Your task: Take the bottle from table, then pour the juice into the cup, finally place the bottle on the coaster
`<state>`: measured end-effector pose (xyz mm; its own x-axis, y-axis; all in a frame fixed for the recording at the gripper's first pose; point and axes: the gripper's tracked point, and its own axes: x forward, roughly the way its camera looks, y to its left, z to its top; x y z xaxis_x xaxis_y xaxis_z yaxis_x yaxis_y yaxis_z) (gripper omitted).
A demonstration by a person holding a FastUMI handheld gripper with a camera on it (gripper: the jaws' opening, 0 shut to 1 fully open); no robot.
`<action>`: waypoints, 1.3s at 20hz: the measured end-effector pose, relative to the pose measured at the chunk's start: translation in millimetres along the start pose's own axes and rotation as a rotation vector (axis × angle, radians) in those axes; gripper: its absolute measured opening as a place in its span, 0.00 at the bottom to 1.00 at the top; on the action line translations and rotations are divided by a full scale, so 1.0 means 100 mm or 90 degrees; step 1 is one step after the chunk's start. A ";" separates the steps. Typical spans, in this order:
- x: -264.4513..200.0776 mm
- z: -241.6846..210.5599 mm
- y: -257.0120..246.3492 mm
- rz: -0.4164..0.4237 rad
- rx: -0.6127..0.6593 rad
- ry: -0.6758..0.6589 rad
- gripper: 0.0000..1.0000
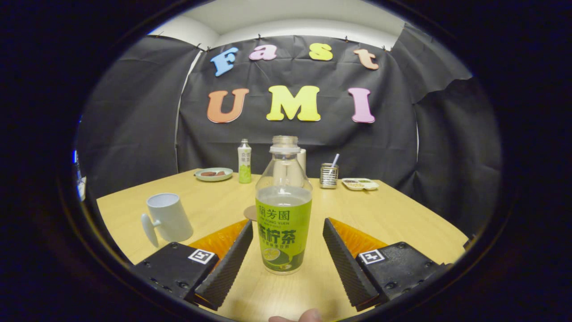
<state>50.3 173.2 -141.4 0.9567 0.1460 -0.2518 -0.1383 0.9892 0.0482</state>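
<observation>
I count two bottles, one cup, one coaster. My jaws stand open around the near bottle: uncapped, green-labelled, upright on the desk, touching neither finger.

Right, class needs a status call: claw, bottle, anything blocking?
Claw open, fingers either side of the uncapped tea bottle, not touching. Bottle upright on table. White cup off left, coaster behind bottle. Nothing blocking.

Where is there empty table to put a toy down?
The widest bare wood lies right of the bottle, between the claw and the metal cup with a straw. Another patch sits between the white cup and the green plate. The back edge is crowded: plate, small bottle, metal cup, tray.
</observation>
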 end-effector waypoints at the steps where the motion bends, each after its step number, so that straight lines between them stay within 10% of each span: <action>1: 0.03 -0.01 0.00 -0.002 0.002 0.004 1.00; 15: 0.18 -0.03 0.13 -0.003 0.019 0.023 0.80; 26: 0.15 0.33 0.18 -0.002 -0.261 0.041 0.75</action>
<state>70.9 192.5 -112.0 0.9413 0.1305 -0.3114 -0.2382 0.9104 -0.3382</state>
